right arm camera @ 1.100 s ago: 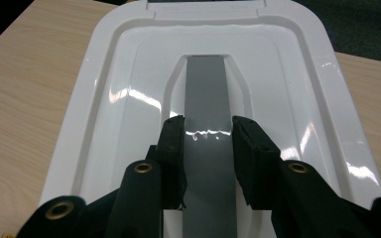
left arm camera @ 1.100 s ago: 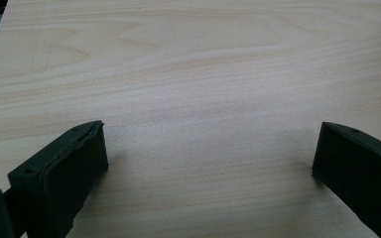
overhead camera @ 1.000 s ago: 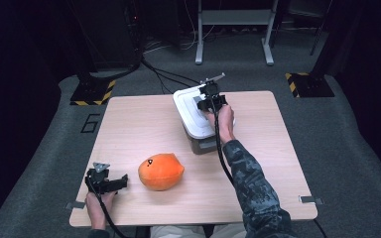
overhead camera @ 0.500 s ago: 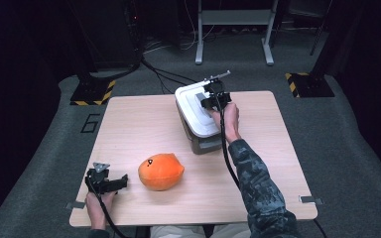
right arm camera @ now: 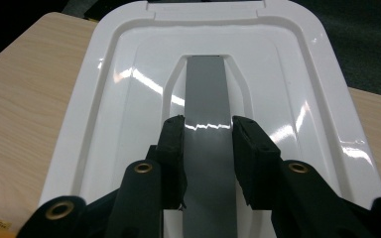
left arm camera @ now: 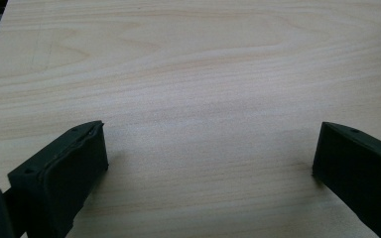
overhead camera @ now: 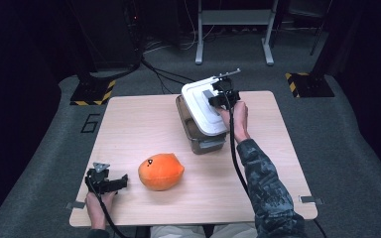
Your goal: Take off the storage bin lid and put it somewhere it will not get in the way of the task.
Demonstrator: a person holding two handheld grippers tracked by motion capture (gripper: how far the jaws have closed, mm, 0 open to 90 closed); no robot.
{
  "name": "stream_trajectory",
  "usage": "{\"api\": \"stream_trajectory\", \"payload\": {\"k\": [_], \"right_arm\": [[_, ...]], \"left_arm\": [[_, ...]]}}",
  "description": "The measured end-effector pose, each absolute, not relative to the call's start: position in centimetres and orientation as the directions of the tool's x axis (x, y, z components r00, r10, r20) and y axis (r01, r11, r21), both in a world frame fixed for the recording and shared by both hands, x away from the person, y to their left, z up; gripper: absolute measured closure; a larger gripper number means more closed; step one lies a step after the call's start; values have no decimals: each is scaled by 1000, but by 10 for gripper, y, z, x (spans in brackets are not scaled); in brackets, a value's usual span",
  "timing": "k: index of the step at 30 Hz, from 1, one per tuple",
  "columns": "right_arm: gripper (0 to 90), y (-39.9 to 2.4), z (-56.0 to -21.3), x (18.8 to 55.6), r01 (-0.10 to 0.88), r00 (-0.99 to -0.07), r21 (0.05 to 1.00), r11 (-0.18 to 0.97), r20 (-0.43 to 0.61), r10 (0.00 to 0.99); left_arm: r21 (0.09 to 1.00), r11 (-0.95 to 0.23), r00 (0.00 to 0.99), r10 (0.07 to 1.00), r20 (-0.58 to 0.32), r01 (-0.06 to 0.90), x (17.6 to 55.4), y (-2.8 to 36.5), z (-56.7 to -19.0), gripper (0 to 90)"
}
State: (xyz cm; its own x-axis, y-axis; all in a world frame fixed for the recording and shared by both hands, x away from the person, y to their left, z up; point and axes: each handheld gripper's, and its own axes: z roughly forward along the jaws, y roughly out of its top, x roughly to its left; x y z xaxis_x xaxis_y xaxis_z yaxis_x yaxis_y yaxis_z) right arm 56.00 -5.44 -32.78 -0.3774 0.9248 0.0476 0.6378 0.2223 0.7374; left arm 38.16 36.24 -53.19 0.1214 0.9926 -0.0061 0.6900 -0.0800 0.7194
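Note:
A white lid point(overhead camera: 197, 102) with a grey handle strip point(right arm camera: 206, 84) hangs tilted just above a clear storage box point(overhead camera: 201, 140) at the table's far middle. My right gripper point(overhead camera: 218, 97) is shut on that strip, a pad on each side of it point(right arm camera: 208, 126). The box's left rim shows beside the lid point(right arm camera: 114, 104). An orange plush toy point(overhead camera: 161, 171) lies near the front left. Just left of it, my left gripper point(overhead camera: 122, 180) rests low over the wood. Its jaws stand wide open point(left arm camera: 208, 148) with bare tabletop between them.
The wooden table point(overhead camera: 139, 124) has free room on its left half and along its right edge. Dark floor, cables and a metal stand point(overhead camera: 233, 29) lie behind the table.
My right gripper has risen and drawn the lid up off the box, so the lid now tilts and the box's left rim shows. The left gripper has stayed in place.

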Motion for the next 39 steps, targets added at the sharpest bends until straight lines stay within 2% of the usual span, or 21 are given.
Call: {"api": "stream_trajectory", "payload": {"k": [39], "right_arm": [[668,-132,-317,550,624,-296,763,169,31,955]], "left_arm": [[719,-80,121,993,-6,690,382,362,-532,4]]}}
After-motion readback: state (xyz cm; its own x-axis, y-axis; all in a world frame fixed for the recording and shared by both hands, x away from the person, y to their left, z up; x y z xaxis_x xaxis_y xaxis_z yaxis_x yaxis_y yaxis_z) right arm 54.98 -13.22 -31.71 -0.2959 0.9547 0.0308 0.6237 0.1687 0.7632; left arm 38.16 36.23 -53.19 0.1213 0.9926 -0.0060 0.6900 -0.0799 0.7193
